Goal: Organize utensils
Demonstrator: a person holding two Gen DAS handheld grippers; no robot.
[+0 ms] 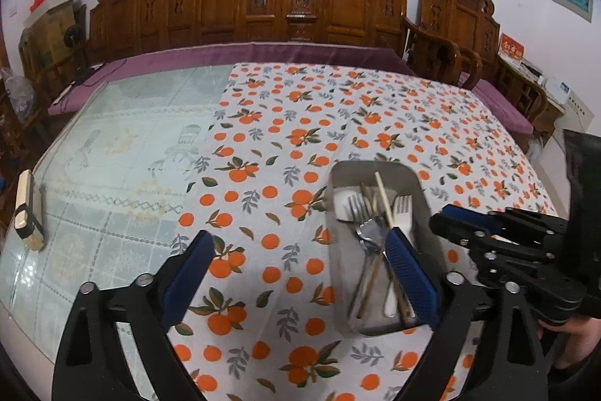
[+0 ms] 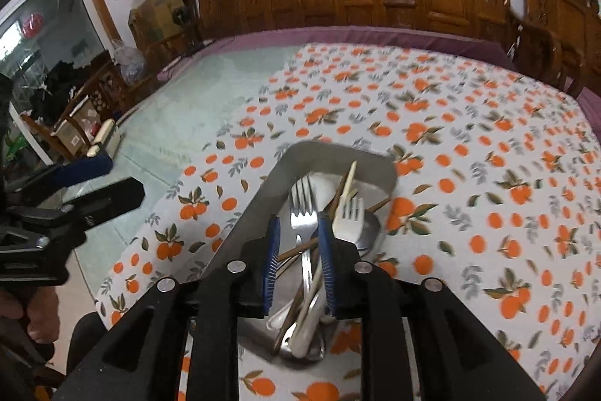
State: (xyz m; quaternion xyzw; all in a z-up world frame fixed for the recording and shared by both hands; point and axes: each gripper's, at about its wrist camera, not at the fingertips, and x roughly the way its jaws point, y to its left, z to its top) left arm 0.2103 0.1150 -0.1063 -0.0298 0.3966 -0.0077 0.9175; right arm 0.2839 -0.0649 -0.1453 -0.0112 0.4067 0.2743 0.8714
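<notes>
A steel tray sits on the orange-print tablecloth and holds a pile of utensils: metal forks, a spoon, a white plastic fork and chopsticks. My left gripper is open and empty, its right finger over the tray's near side. My right gripper hovers low over the tray, its jaws narrowly apart around the handle of a metal fork, without a clear grip. A white fork and chopsticks lie beside it. The right gripper also shows in the left wrist view.
The tablecloth covers the right part of the table; bare glass top lies to the left. A wooden block sits at the left table edge. A carved wooden bench with purple cushion stands behind.
</notes>
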